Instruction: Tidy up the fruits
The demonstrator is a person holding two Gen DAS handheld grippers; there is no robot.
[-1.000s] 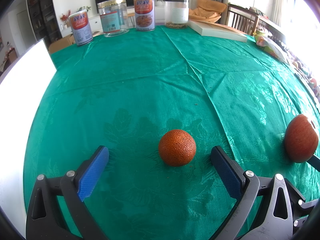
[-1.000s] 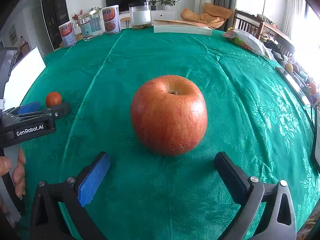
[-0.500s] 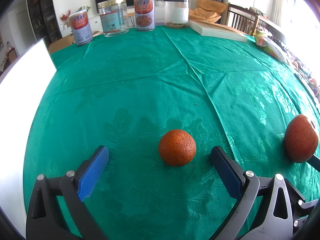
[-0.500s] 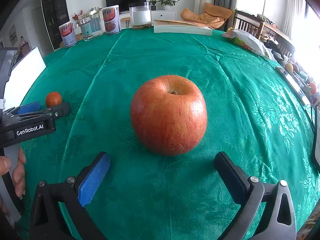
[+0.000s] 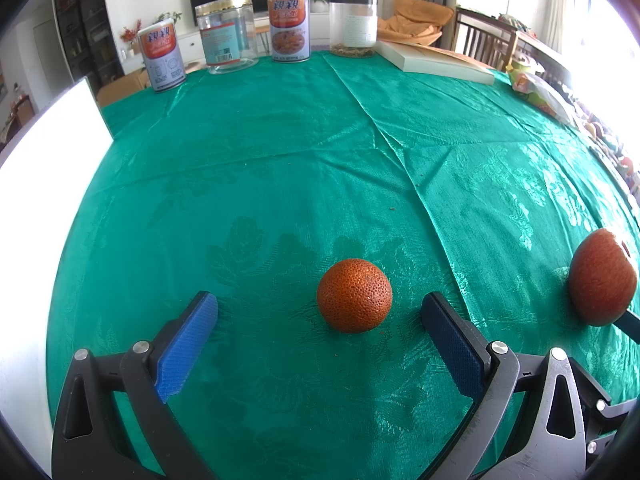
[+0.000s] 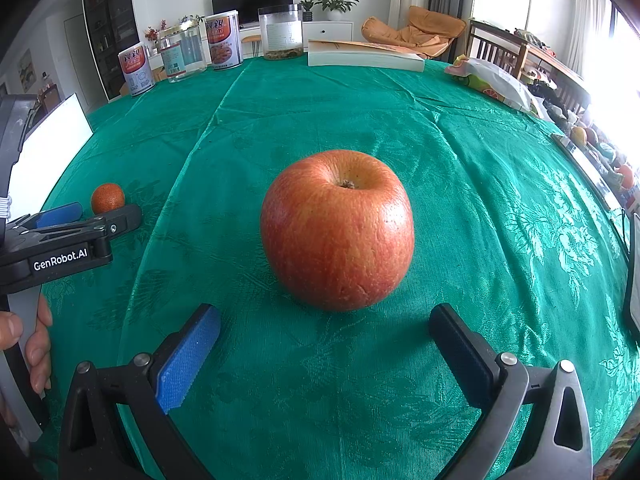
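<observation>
A small orange tangerine (image 5: 354, 295) lies on the green tablecloth (image 5: 280, 152), just ahead of my open left gripper (image 5: 318, 308), between the fingertips and nearer the right one. A large red apple (image 6: 337, 229) stands upright on the cloth just ahead of my open right gripper (image 6: 325, 322), centred between the fingers. The apple also shows at the right edge of the left wrist view (image 5: 602, 278). The tangerine (image 6: 107, 197) and the left gripper (image 6: 96, 220) show at the left of the right wrist view. Both grippers are empty.
Two printed cans (image 5: 162, 60) (image 5: 289, 27), two clear jars (image 5: 229, 34) (image 5: 353, 26) and a book (image 5: 434, 62) stand at the table's far edge. A white board (image 5: 38, 168) is at the left. A plastic bag (image 6: 494, 82) and small objects lie along the right edge.
</observation>
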